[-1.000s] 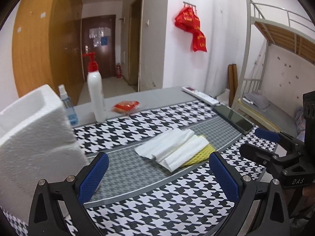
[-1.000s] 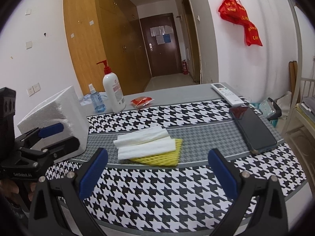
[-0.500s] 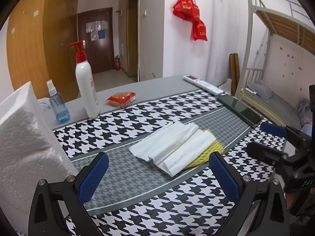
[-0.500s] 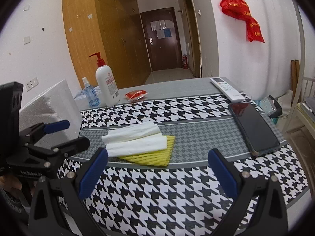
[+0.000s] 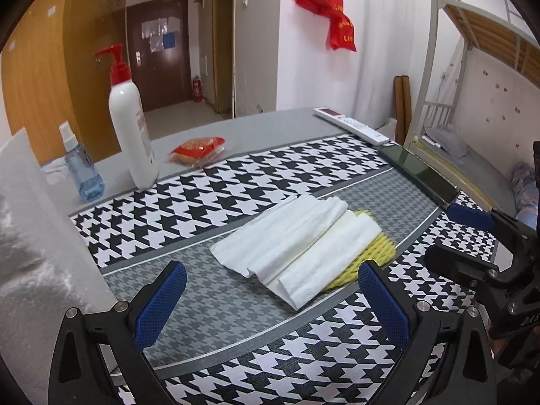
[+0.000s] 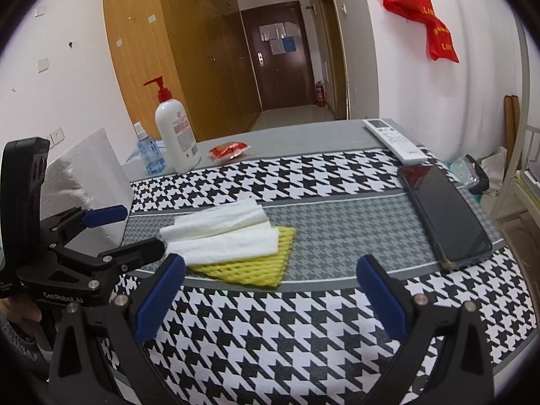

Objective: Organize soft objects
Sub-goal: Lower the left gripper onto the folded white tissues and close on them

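Two folded white foam sheets [image 5: 297, 239] [image 6: 222, 233] lie stacked on a yellow foam net [image 5: 371, 253] [image 6: 256, 263] on the grey band of the houndstooth tablecloth. My left gripper [image 5: 271, 300] [image 6: 128, 229] is open just short of the stack's near-left corner, nothing between its blue pads. My right gripper [image 6: 270, 293] [image 5: 452, 233] is open too, hovering over the cloth in front of the stack and slightly to its right. A white foam block [image 5: 30, 236] [image 6: 91, 165] stands at the table's left end.
A white pump bottle [image 5: 131, 135] with a red top, a small blue spray bottle [image 5: 81, 168] and a red snack packet [image 5: 199, 148] stand at the back. A dark phone [image 6: 445, 212] and a white remote [image 6: 391, 138] lie on the right. A bunk bed [image 5: 472, 67] stands beyond the table's right edge.
Both grippers have moved in closer to the stack and shifted left; it looms larger in both views. Both stay open. The sheets and net have not moved.
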Demonstrator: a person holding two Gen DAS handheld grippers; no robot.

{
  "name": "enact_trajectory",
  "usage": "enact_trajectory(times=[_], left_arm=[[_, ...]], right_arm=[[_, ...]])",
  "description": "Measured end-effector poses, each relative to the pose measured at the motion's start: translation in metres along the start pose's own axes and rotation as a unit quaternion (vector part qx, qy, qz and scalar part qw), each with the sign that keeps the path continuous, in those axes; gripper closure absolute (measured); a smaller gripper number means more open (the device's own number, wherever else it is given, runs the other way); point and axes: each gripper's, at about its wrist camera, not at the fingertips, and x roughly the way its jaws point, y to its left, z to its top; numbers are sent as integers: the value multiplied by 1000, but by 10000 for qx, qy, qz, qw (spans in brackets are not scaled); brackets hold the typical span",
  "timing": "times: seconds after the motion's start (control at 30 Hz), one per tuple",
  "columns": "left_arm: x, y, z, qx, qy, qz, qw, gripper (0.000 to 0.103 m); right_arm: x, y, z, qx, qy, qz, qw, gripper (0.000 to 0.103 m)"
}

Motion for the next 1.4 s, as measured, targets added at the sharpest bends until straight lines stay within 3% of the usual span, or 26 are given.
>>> enact_trajectory(times=[0.47, 0.8, 0.97, 1.13, 1.4], left_arm=[[31, 0, 8, 96, 352, -99, 9993, 2], [46, 1, 9, 142, 382, -202, 9990, 18], [47, -3, 9, 226, 363, -294, 9987, 20], [53, -5, 8, 220, 516, -360, 9978, 47], [57, -12, 7, 305, 543, -397, 9973, 69]], right_arm=[[12, -4, 4, 71, 212, 1, 9998, 0], [21, -7, 2, 110, 444, -107, 9989, 0], [17, -7, 3, 112, 400, -118, 9991, 0], [19, -3, 3, 45, 459, -146, 9988, 0], [22, -4, 2, 107, 529, -97, 9985, 0]])
